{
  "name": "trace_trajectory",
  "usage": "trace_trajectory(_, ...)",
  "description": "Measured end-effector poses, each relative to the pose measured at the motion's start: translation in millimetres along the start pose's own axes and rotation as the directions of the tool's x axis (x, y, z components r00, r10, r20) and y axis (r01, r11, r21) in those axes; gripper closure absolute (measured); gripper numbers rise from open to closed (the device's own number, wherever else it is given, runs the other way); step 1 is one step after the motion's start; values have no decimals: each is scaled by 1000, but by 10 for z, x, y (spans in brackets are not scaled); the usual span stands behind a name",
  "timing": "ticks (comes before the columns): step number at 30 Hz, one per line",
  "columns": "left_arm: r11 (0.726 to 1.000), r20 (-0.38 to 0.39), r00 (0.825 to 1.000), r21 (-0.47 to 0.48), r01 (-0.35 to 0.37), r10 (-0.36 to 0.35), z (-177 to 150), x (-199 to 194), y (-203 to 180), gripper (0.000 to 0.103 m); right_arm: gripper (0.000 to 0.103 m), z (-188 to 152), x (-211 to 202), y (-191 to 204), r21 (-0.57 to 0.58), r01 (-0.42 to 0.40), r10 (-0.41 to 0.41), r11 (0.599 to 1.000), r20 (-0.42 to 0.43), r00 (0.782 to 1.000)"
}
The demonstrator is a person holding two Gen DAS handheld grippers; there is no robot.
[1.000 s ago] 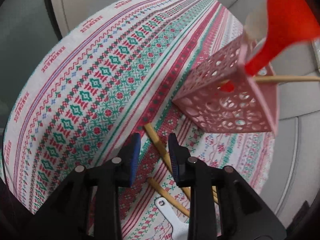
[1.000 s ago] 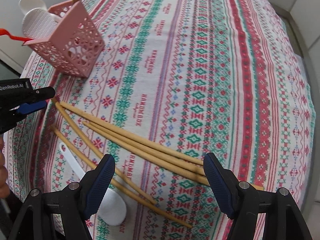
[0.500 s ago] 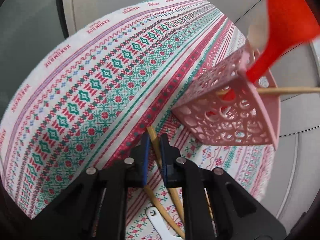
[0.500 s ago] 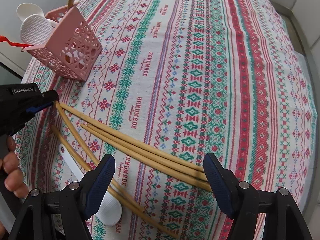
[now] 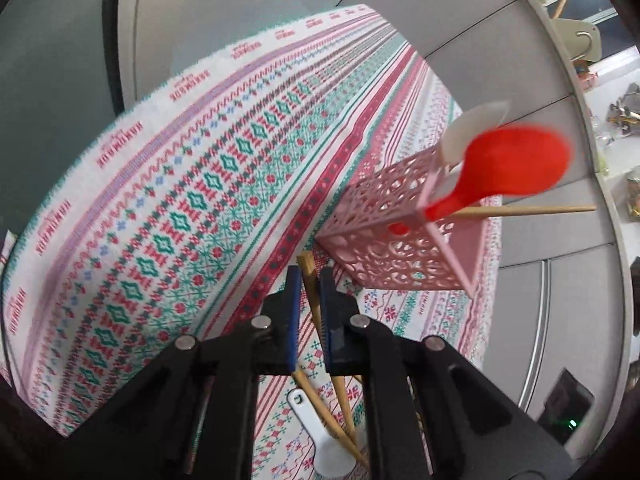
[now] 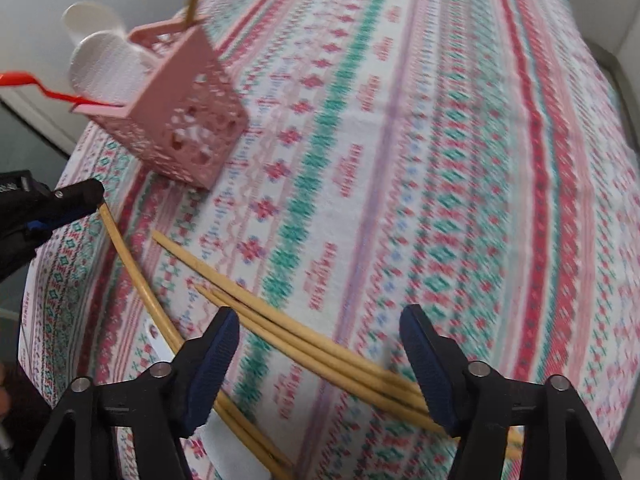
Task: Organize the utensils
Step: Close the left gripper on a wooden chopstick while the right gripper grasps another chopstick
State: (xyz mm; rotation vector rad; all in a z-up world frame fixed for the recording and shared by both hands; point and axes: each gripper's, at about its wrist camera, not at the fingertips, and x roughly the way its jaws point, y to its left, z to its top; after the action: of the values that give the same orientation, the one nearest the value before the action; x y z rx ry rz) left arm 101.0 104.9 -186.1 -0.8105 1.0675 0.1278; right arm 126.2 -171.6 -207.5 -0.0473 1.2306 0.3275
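Observation:
My left gripper (image 5: 309, 276) is shut on the end of a wooden chopstick (image 5: 311, 280) and lifts that end off the patterned tablecloth; it shows in the right wrist view (image 6: 120, 248). Just beyond stands a pink perforated utensil holder (image 5: 400, 240) with a red spoon (image 5: 516, 164), a white spoon (image 5: 476, 124) and a chopstick (image 5: 528, 210) in it. My right gripper (image 6: 320, 344) is open above several loose chopsticks (image 6: 304, 340). A white spoon (image 5: 320, 436) lies on the cloth under the left gripper.
The round table carries a red, green and white patterned cloth (image 6: 400, 160). Its edge drops off at the left (image 6: 44, 280) near the left gripper. Grey partition walls (image 5: 560, 320) stand behind the holder.
The left gripper closed on the chopstick end and raised it towards the holder. The right gripper moved closer over the loose chopsticks, still open.

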Motion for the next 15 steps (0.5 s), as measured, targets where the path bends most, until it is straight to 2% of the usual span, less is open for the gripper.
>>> trace_trajectory(7,997,33,999,70,26,-28,111,-183,-74,93,56,98,253,424,-210,-34,37,977,9,999)
trace_trajectory(11,994,42,998,98,37,-42,157,-196,-67,93,60,139,384,623,-291,-52,55,955,1,998)
trace_trajectory(15,990,63,997,135,41,-49,196,-292,-61,93,65,162,561,747,-344,-32,21,939,-35,999)
